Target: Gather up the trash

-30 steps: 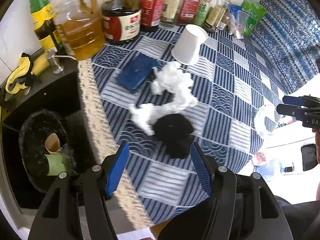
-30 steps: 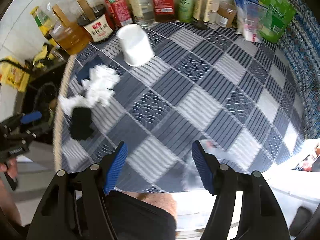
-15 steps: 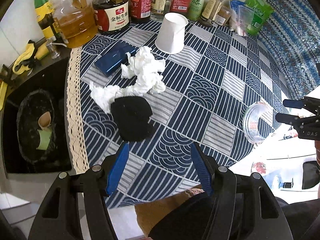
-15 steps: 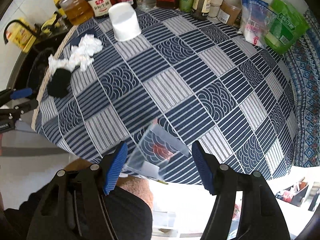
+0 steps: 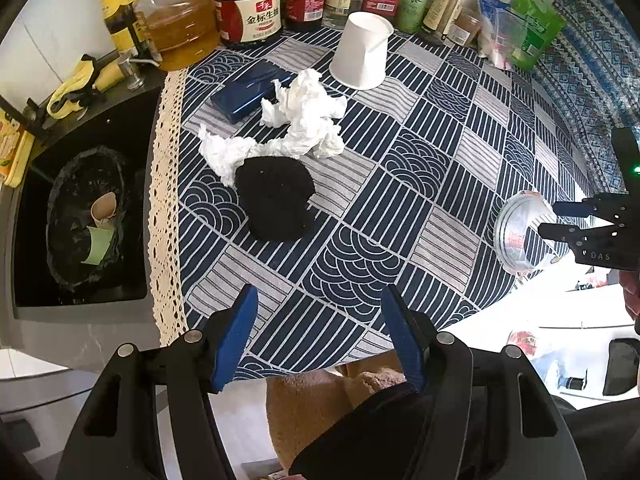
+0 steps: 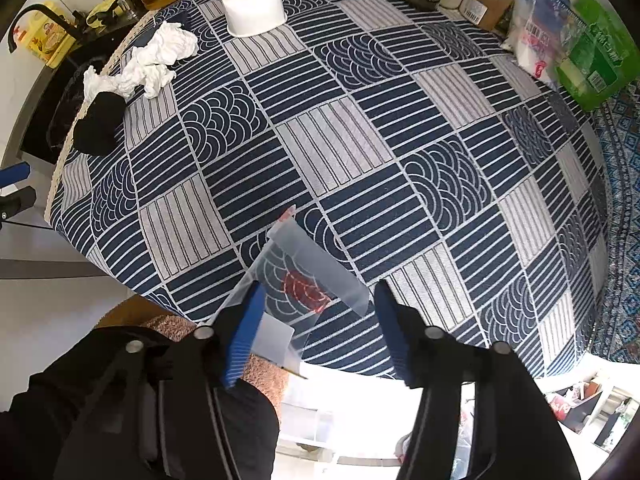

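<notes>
my right gripper has just been closing around the clear plastic cup lying at the table's near edge, pads not yet pressing; it looks light, thin, crushable, so i'd pinch gently across its wall. my left gripper hangs spread, empty.

The table wears a navy-and-grey patchwork cloth with a cream lace edge. On it lie a crumpled white tissue touching a black cloth wad, a dark blue box just beside the tissue, an upturned white paper cup, and — at the near edge — a clear plastic cup on its side. Bottles and packets line the far edge.
</notes>
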The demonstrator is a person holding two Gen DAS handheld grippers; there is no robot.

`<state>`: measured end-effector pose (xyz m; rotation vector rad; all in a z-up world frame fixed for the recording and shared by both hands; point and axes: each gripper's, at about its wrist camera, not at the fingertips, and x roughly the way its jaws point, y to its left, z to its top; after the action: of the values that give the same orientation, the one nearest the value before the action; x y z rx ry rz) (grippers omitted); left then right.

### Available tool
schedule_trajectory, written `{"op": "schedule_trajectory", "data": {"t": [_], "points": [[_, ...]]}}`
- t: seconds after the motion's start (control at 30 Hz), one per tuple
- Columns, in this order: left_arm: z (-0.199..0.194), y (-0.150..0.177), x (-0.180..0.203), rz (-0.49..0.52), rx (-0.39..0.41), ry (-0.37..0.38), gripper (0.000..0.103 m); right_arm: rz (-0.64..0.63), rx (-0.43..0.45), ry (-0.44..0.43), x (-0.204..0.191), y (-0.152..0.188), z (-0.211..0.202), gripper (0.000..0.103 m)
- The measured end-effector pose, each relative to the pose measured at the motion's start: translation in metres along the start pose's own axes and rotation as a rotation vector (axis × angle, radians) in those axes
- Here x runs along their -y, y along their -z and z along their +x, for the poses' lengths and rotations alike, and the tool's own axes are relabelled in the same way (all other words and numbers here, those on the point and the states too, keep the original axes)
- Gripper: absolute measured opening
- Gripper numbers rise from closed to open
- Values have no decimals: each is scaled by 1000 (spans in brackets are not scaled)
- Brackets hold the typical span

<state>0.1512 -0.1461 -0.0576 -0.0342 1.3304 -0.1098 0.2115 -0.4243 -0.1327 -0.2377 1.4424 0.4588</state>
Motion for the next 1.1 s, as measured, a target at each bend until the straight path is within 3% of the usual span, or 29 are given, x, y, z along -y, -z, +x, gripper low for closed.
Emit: {"op": "schedule_trajectory", "data": {"t": [0.07, 0.17, 0.23, 0.3, 0.5, 0.8, 0.87, 1.1], "points": [[2, 1, 1, -2, -7, -2, 62, -13, -6, 9, -1, -3, 3, 44], [7, 1, 1, -5, -17, -3, 62, -29, -16, 6, -2, -8, 7, 30], [9, 1, 1, -7, -23, -1, 62, -38, -20, 7, -3, -10, 8, 28], [11, 0, -1, -8, -25, -3, 62, -47, -26, 9, -4, -12, 10, 17], [15, -6, -6, -11, -27, -2, 62, -52, -26, -4, -8, -18, 12, 3], [23, -18, -17, -11, -37, -9, 63, -11, 5, -41, -5, -24, -4, 1], [25, -23, -20, -13, -36, -8, 77, -2, 14, -50, -3, -28, -8, 1], [42, -44, -22, -6, -53, 12, 77, 27, 40, -78, -5, -32, -17, 1]]}}
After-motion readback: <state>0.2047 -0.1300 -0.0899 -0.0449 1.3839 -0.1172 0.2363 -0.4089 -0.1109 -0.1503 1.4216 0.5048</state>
